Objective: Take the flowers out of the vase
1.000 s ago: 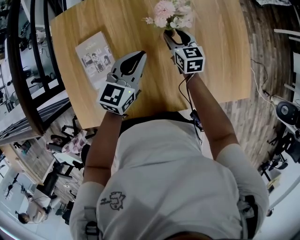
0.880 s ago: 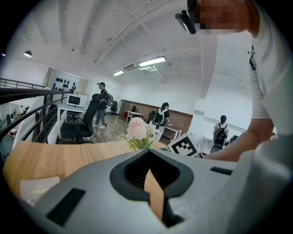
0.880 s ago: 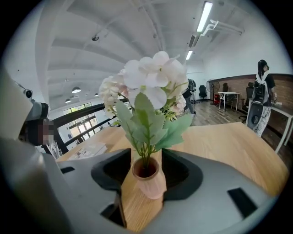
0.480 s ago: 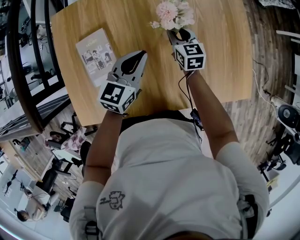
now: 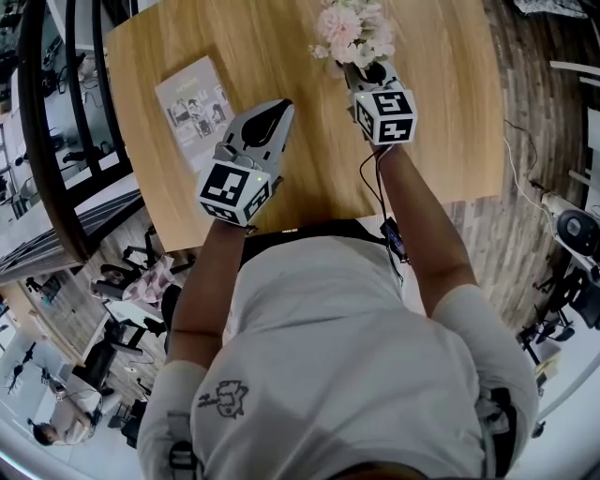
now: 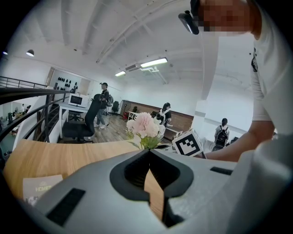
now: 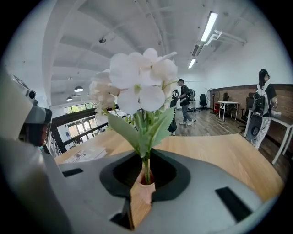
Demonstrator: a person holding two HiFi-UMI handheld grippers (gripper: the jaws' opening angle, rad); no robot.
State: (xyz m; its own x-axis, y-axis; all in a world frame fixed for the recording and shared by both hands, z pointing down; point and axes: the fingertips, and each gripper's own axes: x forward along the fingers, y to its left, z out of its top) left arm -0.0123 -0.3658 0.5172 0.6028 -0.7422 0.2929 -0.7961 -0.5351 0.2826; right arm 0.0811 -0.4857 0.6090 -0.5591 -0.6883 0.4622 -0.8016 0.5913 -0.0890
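Note:
A bunch of pale pink and white flowers (image 5: 352,28) (image 7: 137,87) stands at the far edge of the wooden table (image 5: 441,112). The green stems rise from a small pinkish vase (image 7: 145,188), which the head view hides under the blooms. My right gripper (image 5: 364,67) (image 7: 146,157) has just been closing, and its jaws now meet on the stems just above the vase mouth. My left gripper (image 5: 279,108) (image 6: 149,153) hovers over the table nearer me, shut with nothing in it. It faces the flowers (image 6: 144,128).
A booklet (image 5: 195,108) (image 6: 39,187) lies on the table to the left of my left gripper. A dark railing (image 5: 47,187) runs along the table's left edge, with a drop to a lower floor beyond. Several people stand or sit far behind.
My right gripper's jaws have closed from wide open onto the flower stems. The gripper and the blooms have shifted slightly right in the head view. The left gripper has stayed put.

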